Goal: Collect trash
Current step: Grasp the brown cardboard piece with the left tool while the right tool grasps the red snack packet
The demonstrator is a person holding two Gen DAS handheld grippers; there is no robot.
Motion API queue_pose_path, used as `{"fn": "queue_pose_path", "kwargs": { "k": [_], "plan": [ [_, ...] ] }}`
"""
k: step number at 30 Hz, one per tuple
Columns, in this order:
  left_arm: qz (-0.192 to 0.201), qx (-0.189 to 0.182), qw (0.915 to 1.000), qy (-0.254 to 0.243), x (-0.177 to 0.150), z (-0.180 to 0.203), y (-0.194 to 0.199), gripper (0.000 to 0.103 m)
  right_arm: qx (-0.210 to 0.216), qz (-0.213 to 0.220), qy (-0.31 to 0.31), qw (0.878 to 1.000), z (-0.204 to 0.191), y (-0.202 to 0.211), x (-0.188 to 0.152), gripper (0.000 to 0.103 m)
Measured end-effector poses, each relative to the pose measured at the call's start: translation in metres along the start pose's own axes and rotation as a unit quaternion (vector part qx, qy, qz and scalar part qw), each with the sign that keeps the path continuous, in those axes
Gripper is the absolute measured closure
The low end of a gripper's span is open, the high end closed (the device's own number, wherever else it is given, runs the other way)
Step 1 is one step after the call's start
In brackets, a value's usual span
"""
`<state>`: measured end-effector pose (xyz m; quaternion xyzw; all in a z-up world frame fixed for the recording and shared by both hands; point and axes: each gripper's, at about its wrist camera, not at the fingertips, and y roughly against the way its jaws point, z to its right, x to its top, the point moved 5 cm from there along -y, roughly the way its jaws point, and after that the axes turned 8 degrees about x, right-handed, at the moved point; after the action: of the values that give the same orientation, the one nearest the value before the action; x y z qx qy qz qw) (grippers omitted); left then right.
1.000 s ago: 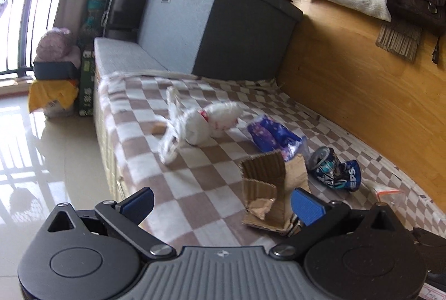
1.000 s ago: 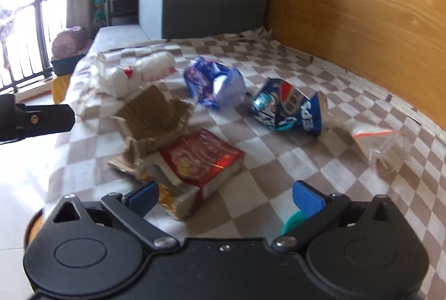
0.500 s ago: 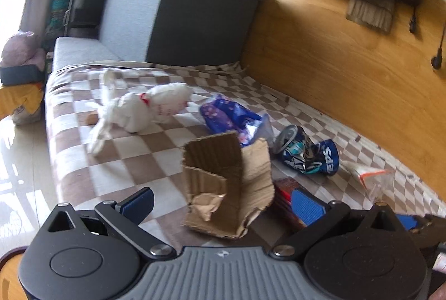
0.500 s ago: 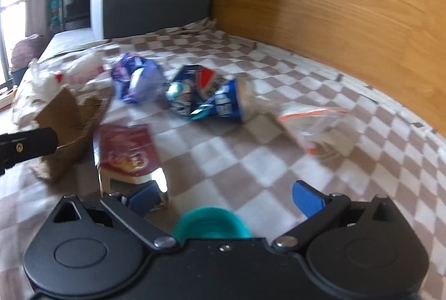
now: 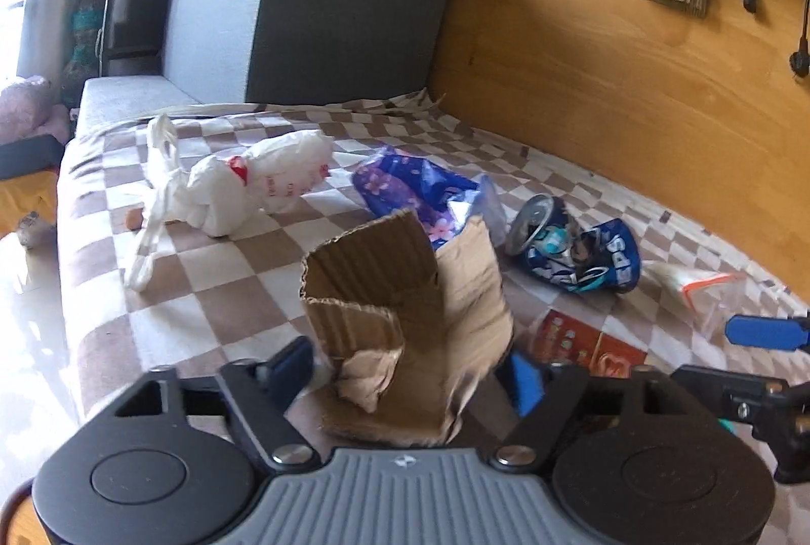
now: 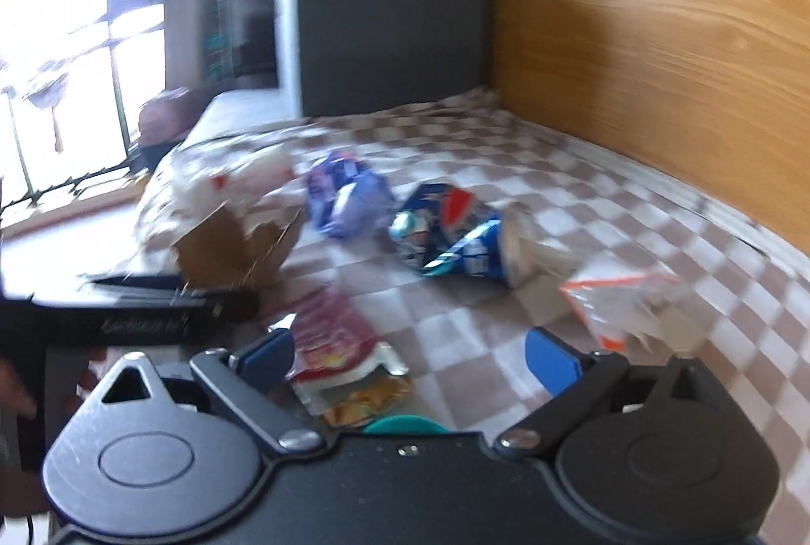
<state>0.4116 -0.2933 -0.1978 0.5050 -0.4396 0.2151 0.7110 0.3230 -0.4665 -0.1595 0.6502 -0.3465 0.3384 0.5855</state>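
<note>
Nothing looks collected yet: the left gripper (image 5: 405, 373), fingers spread, straddles the torn cardboard (image 5: 405, 322), the right gripper (image 6: 410, 355) gapes over the red wrapper (image 6: 339, 352), everything lying on the checkered blanket (image 5: 212, 292).
</note>
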Motion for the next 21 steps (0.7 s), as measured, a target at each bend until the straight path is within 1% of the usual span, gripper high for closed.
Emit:
{"fn": "queue_pose_path", "kwargs": {
  "k": [1, 6, 10, 12, 14, 15, 16, 17, 18, 19, 21],
  "plan": [
    [0.0, 0.003, 1.0, -0.006, 0.0, 0.0, 0.001, 0.037, 0.009, -0.007, 0.011, 1.0, -0.001, -0.003, 0.0, 0.006],
    [-0.008, 0.001, 0.9998, -0.016, 0.0, -0.007, 0.007, 0.045, 0.047, -0.044, 0.076, 0.995, -0.021, -0.021, -0.001, 0.009],
    [-0.016, 0.009, 0.9992, -0.035, -0.002, -0.015, 0.019, 0.047, 0.067, -0.072, 0.115, 0.988, -0.032, -0.042, -0.002, 0.014],
    [-0.021, 0.011, 0.9987, -0.045, -0.004, -0.021, 0.025, 0.047, 0.068, -0.08, 0.125, 0.986, -0.034, -0.051, -0.002, 0.017],
    [-0.028, 0.009, 0.9981, -0.055, -0.006, -0.026, 0.032, 0.047, 0.074, -0.081, 0.123, 0.986, -0.036, -0.056, 0.0, 0.028],
    [-0.028, 0.007, 0.9978, -0.06, -0.008, -0.028, 0.034, 0.045, 0.077, -0.081, 0.118, 0.987, -0.037, -0.057, 0.001, 0.031],
    [-0.024, 0.006, 0.9979, -0.06, -0.008, -0.03, 0.036, 0.043, 0.075, -0.081, 0.112, 0.988, -0.038, -0.057, 0.002, 0.039],
    [-0.02, 0.005, 0.9982, -0.056, -0.009, -0.033, 0.037, 0.041, 0.072, -0.081, 0.106, 0.988, -0.04, -0.057, 0.002, 0.041],
    [-0.018, 0.003, 0.9984, -0.053, -0.01, -0.034, 0.036, 0.036, 0.066, -0.081, 0.1, 0.989, -0.041, -0.056, 0.002, 0.042],
    [-0.017, 0.003, 0.9987, -0.048, -0.01, -0.036, 0.035, 0.027, 0.06, -0.081, 0.092, 0.991, -0.042, -0.056, 0.002, 0.043],
    [-0.009, 0.001, 0.9992, -0.038, -0.01, -0.038, 0.032, 0.016, 0.048, -0.08, 0.073, 0.993, -0.042, -0.054, 0.0, 0.044]
  ]
}}
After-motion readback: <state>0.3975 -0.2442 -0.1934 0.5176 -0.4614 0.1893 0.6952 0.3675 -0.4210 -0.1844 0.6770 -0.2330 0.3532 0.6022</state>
